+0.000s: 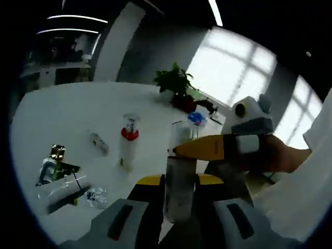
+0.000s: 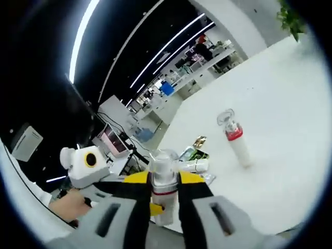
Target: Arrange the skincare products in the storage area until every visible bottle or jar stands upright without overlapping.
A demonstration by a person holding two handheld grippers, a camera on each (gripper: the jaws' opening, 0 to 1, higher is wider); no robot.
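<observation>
A clear bottle (image 1: 179, 176) is pinched by the left claw (image 1: 179, 182); a clear-capped bottle (image 2: 163, 179) is pinched by the right claw (image 2: 164, 181) above the white surface (image 2: 290, 93).

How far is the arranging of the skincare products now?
Done: the red-collared bottle stands upright on the white table. In hand: the left gripper holds a clear bottle, the right gripper a clear-capped bottle. Left: the gold-capped items lie in a heap.
</observation>
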